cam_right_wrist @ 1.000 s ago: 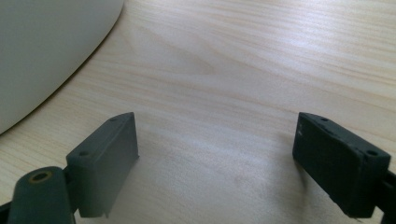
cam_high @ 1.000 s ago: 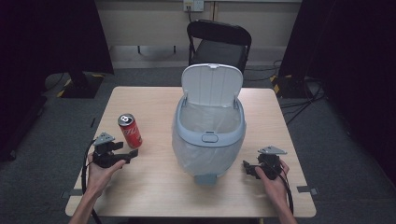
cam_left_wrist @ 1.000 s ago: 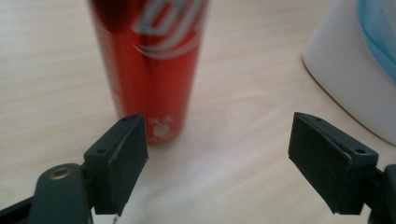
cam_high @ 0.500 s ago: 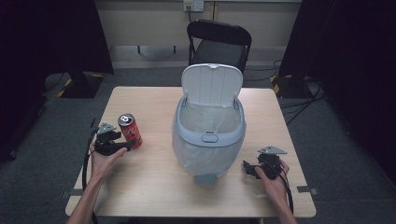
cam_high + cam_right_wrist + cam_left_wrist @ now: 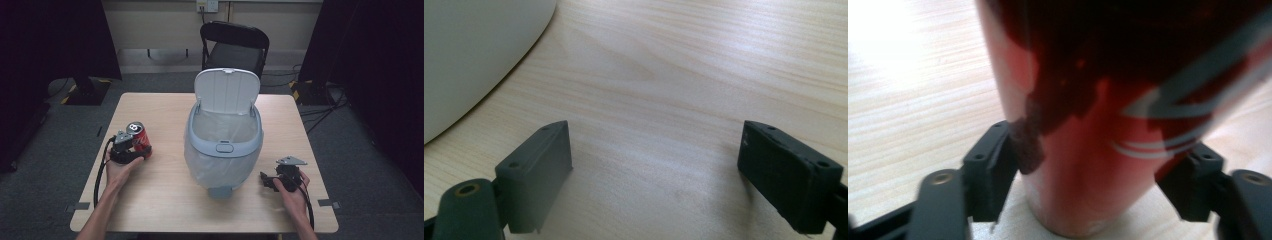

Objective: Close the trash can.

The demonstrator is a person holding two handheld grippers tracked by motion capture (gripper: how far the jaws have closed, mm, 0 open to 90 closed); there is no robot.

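Left tool (image 5: 131, 149) has pushed forward since a moment ago and is now right up on the red can (image 5: 138, 136), left-middle of the frame in the high view. A second back it sat nearer the person with the can standing clear beyond it. In the left gripper view the can (image 5: 1108, 115) sits between the two black jaws, which are spread wide on either side of its lower body. The left jaw looks like it's touching the can, while the right one is close beside it, and I can't tell if it's actually pressing. So: open around the can, not clamped that I can see. The can also looks tipped a bit now, top leaning toward the upper left.

Right tool (image 5: 281, 179) hasn't budged, resting at lower right of the bench (image 5: 165, 210) with the hand (image 5: 292, 192) on it. In the right gripper view its jaws stand wide apart over bare wood, with the pale curve of the bin (image 5: 469, 55) at upper left.

Mid-frame, the big grey-blue bin (image 5: 223, 150) with a clear liner sits between the two tools, lid (image 5: 227, 91) flipped up at the back. It's the bulky thing standing between the can and the right side.

Beyond the bench there's a black folding chair (image 5: 233, 47) against the far wall, top centre, and dark curtains (image 5: 55, 40) on both sides.
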